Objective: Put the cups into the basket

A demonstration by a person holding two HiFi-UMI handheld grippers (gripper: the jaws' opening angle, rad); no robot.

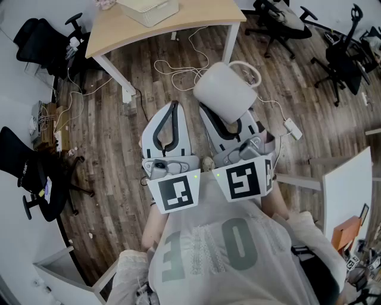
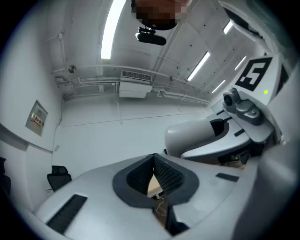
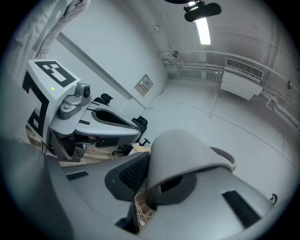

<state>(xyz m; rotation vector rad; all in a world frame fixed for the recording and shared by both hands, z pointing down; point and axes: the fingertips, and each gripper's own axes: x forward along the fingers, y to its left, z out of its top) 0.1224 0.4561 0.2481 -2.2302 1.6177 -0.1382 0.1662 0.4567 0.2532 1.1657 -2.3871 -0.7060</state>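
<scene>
A white cup [image 1: 223,89] with a handle is clamped on its wall between the jaws of my right gripper [image 1: 229,122], held above the wooden floor. In the right gripper view the cup [image 3: 183,154] covers one jaw, and the dark pad [image 3: 133,171] of the other presses against it. My left gripper [image 1: 168,116] is beside it, its jaws shut with nothing between them; its pads [image 2: 161,171] meet at the tip. A cream basket [image 1: 149,9] sits on the wooden table [image 1: 196,18] ahead, well beyond both grippers.
Loose cables [image 1: 172,68] and a power adapter [image 1: 293,128] lie on the floor in front of the table. Office chairs stand at the left [image 1: 36,41], lower left [image 1: 36,179] and upper right [image 1: 345,53]. A white desk [image 1: 348,190] is at the right.
</scene>
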